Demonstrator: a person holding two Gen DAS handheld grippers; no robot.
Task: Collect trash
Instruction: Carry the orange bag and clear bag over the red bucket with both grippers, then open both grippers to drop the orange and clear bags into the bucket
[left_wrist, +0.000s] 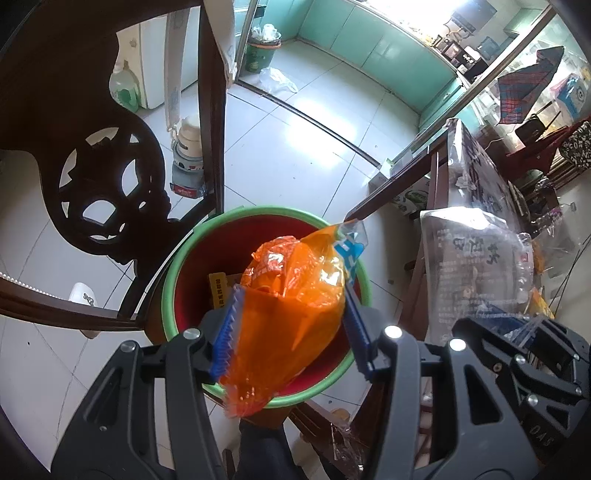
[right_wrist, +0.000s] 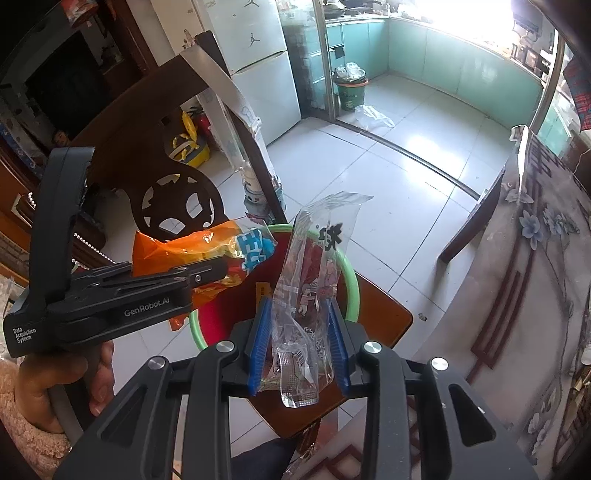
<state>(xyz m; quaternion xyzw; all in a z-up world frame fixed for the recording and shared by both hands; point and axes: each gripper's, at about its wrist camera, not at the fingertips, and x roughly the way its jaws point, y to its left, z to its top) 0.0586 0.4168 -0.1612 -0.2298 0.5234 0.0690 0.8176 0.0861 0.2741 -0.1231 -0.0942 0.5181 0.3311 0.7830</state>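
Note:
My left gripper (left_wrist: 291, 295) is shut on an orange snack bag (left_wrist: 291, 310) and holds it right above a red bin with a green rim (left_wrist: 184, 258). A yellow packet (left_wrist: 218, 291) lies inside the bin. My right gripper (right_wrist: 298, 306) is shut on a clear plastic wrapper (right_wrist: 314, 280) with red print, held above the same bin (right_wrist: 352, 284), which stands on a brown wooden stool (right_wrist: 384, 317). The left gripper (right_wrist: 207, 275) with the orange bag (right_wrist: 192, 251) shows at the left of the right wrist view. The right gripper's body (left_wrist: 517, 369) with the clear wrapper (left_wrist: 476, 266) shows at the right of the left wrist view.
A dark carved wooden chair (left_wrist: 107, 192) stands just left of the bin. A table with a flowered plastic cover (right_wrist: 535, 258) is on the right. A green kitchen bin (right_wrist: 351, 92) and a loose plastic bag (right_wrist: 373, 116) lie far off on the tiled floor.

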